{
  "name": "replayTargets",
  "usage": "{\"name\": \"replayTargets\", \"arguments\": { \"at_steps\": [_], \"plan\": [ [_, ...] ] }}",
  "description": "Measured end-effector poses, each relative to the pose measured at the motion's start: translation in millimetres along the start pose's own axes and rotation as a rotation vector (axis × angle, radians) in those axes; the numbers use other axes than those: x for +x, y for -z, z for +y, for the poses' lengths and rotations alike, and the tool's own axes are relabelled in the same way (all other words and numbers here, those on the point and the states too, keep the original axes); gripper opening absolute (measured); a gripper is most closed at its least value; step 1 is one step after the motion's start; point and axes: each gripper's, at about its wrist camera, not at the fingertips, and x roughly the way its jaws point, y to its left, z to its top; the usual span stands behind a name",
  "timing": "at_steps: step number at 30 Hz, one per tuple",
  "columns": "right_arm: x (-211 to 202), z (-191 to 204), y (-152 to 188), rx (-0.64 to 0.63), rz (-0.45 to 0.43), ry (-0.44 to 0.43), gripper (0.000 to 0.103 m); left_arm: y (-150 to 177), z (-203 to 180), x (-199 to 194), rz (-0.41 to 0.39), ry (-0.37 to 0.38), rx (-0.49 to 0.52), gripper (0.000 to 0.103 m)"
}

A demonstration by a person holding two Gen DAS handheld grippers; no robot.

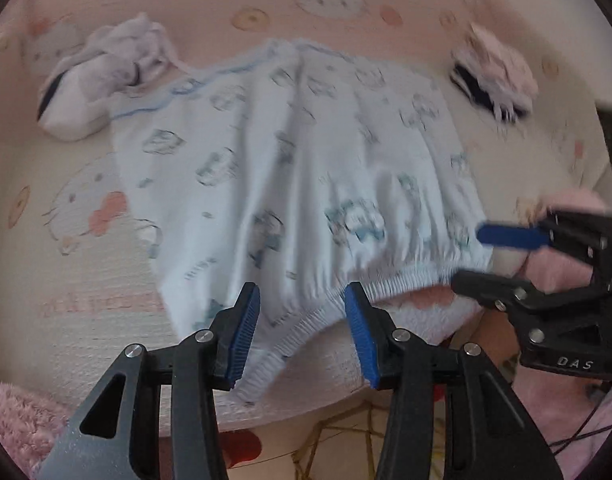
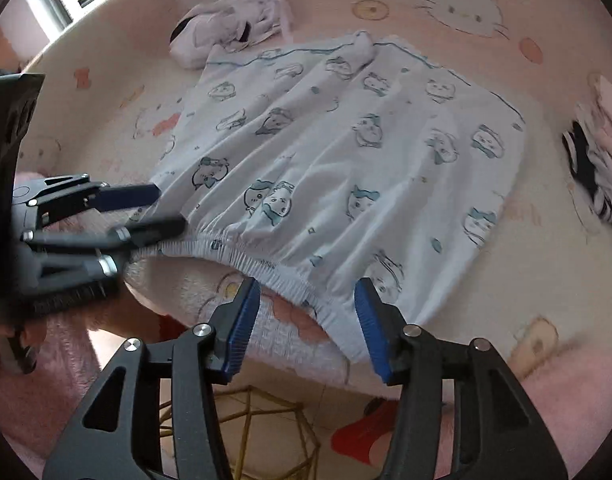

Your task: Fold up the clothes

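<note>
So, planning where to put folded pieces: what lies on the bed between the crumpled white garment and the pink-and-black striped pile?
The pale blue cartoon-print garment lies spread between the crumpled white garment and the striped pile, shown in both wrist views.

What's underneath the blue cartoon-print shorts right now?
The shorts lie on a pink cat-print sheet, which shows all around them. Whatever lies directly beneath the fabric is covered.

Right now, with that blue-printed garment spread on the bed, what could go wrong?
1. The pale blue garment has its elastic waistband hanging at the bed's edge; it could slide off.
2. Both the left gripper and the right gripper are open, so nothing holds the cloth.
3. Wrinkles across the fabric may get folded in.
</note>
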Motion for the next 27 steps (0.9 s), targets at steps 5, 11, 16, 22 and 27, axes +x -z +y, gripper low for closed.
{"name": "replayTargets", "arguments": {
  "at_steps": [5,11,16,22,27],
  "plan": [
    [20.6,-13.8,4.0,0.040,0.059,0.024,0.051,8.0,-13.8,20.4,0.029,0.005,0.064,0.046],
    [4.0,-42.2,18.5,0.117,0.029,0.044,0.051,3.8,-20.3,13.8,-0.003,-0.061,0.115,0.046],
    [-6.8,-39.7,20.9,0.078,-0.008,-0.043,0.051,4.3,-28.1,18.1,0.006,-0.072,0.165,0.046],
    [4.1,-20.2,25.2,-0.057,0.045,0.004,0.053,9.6,-28.5,13.3,0.021,-0.097,0.201,0.046],
    [10.6,-17.0,28.7,-0.099,0.056,0.077,0.053,0.4,-28.9,19.6,0.009,-0.122,0.216,0.026]
  ]
}}
